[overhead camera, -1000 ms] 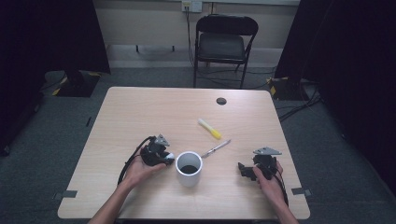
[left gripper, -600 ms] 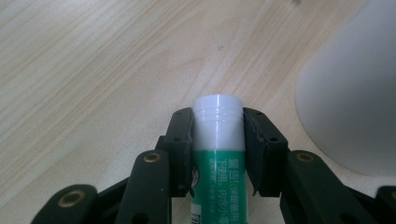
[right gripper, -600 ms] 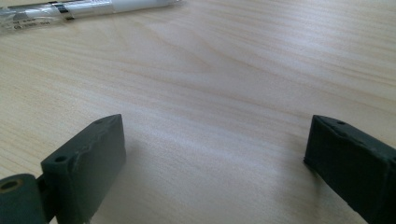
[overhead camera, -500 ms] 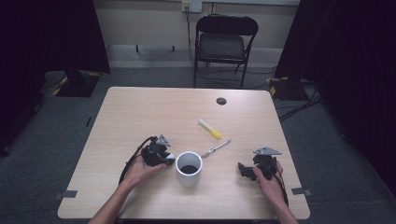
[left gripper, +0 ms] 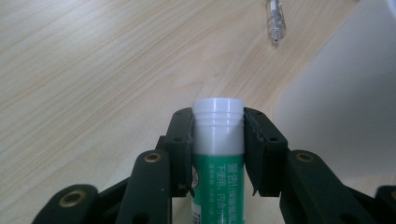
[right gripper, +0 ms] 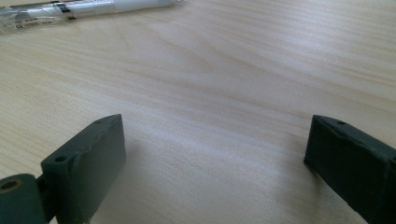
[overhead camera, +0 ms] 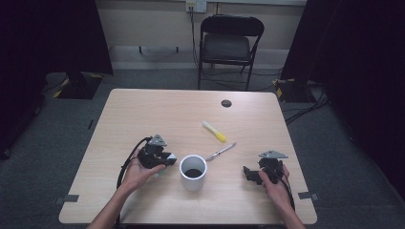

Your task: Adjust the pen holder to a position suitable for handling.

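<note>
Glue stick (left gripper: 218,140) clenched in my left gripper (left gripper: 218,122), beside the cup (overhead camera: 193,172).
Next, lift it over the cup's rim; right gripper (right gripper: 219,163) gapes empty.

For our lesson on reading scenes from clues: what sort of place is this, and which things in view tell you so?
Probably a lab or studio set up for recording. A lone wooden table stands on grey carpet between dark curtains, with a folding chair by the wall and cables on the floor.
</note>
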The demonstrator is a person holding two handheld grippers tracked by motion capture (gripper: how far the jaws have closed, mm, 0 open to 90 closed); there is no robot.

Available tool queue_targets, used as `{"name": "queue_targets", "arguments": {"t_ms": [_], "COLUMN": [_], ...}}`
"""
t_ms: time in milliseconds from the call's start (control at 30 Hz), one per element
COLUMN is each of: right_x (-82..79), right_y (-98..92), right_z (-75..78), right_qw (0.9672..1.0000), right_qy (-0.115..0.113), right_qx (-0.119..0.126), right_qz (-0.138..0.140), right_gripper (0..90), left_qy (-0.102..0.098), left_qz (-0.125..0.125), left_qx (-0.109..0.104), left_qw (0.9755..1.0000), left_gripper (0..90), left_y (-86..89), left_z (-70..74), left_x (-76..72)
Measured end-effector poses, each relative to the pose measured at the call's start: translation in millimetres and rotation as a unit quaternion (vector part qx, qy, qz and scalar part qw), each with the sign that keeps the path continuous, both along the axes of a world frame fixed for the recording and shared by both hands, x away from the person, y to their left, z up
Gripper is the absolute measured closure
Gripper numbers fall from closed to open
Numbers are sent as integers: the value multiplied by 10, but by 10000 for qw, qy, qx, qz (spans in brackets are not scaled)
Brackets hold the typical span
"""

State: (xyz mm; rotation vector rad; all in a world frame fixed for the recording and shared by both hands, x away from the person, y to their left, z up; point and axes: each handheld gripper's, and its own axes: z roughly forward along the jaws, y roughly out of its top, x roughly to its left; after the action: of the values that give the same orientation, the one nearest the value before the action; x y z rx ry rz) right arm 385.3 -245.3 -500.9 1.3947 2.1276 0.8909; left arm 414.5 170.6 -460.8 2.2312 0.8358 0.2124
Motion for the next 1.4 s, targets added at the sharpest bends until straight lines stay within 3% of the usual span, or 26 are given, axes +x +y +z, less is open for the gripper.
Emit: {"name": "queue_targets", "arguments": {"t_ms": [167, 200, 367, 500, 533, 700, 933, 1100, 1133, 1200, 1400], "right_x": [0, 0, 2, 2, 2, 2, 2, 2, 2, 2, 5], "right_y": [0, 0, 3, 0, 1, 4, 5, 5, 5, 5, 4], "right_z": [0, 0, 1, 0, 0, 0, 0, 0, 0, 0, 0], "right_qw": [10000, 10000, 10000, 10000, 10000, 10000, 10000, 10000, 10000, 10000, 10000], "right_qy": [0, 0, 12, 4, 3, 6, 4, 4, 4, 4, 2], "right_qx": [0, 0, 13, 1, 2, 17, 12, 11, 11, 12, 8], "right_qz": [0, -1, -10, 7, 7, 13, 27, 29, 28, 28, 50], "right_gripper": [40, 40, 39, 39, 40, 39, 39, 40, 40, 40, 39], "left_qy": [-81, -103, -178, -251, -250, -320, -483, -640, -707, -816, -899], "left_qz": [-44, 25, -18, 85, 174, 168, 182, 136, 88, 95, 141], "left_qx": [-94, -333, -391, -589, -734, -829, -1292, -1370, -1464, -1469, -1582], "left_qw": [9999, 9994, 9991, 9979, 9968, 9959, 9903, 9884, 9867, 9857, 9832], "left_gripper": [652, 652, 652, 653, 653, 653, 653, 653, 652, 652, 652], "left_y": [62, 87, 130, 221, 256, 291, 329, 319, 312, 310, 333], "left_z": [86, 118, 147, 172, 176, 199, 299, 392, 440, 480, 537], "left_x": [-62, -82, -120, -110, -120, -138, -156, -183, -195, -206, -224]}}
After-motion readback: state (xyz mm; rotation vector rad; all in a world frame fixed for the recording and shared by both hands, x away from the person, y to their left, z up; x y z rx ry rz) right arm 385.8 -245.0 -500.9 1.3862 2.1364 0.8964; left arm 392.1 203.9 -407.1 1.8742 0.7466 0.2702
